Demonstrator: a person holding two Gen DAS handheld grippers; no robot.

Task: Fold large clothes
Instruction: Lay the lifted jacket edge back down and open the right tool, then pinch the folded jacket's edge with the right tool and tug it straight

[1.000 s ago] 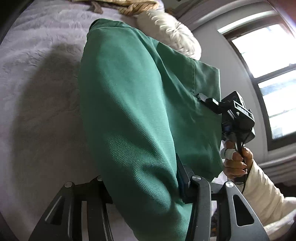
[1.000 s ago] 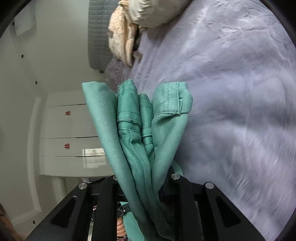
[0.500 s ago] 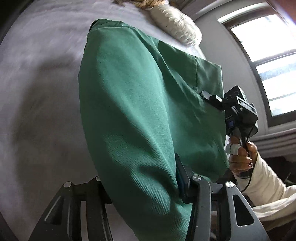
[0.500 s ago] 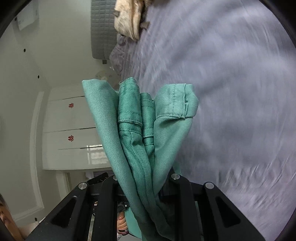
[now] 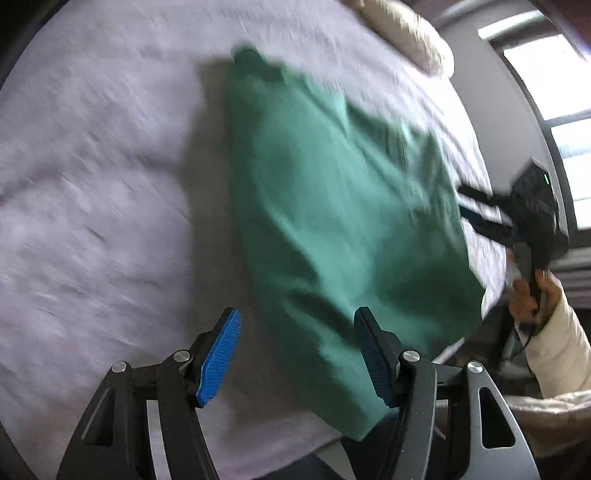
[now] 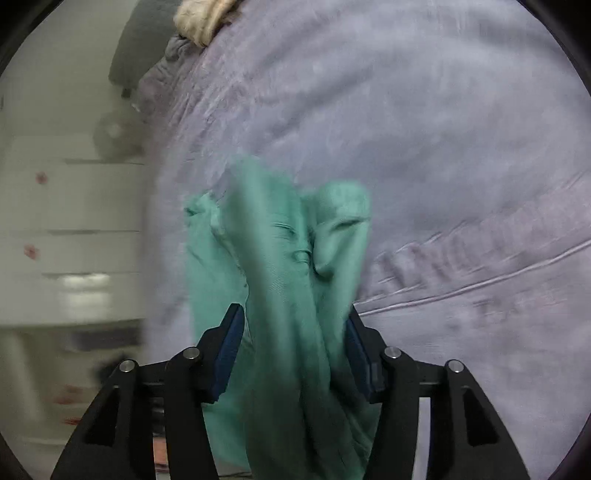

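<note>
Left gripper (image 5: 295, 354): jaws stood wide apart, blue pads (image 5: 219, 356) exposed, nothing clamped between them.
Right gripper (image 6: 293, 350): jaws were spread with a bunched fold of cloth between them; whether the pads pressed on the cloth could not be told from the blurred frame.
Right gripper, seen from the left wrist (image 5: 487, 218): positioned at the far edge of the cloth, with the right hand (image 5: 532, 295) on its handle.
Green garment (image 5: 343, 221): lay spread on the bed, its near corner hanging past the bed's edge beside the left gripper's right finger.
Garment hem (image 6: 295, 236): stood up in several gathered folds above the right gripper.
Bed cover (image 5: 96, 192): pale lilac, under the garment.
Pillow (image 5: 406, 33): cream, at the far end of the bed.
Drawers (image 6: 74, 240): white, left of the bed, blurred.
</note>
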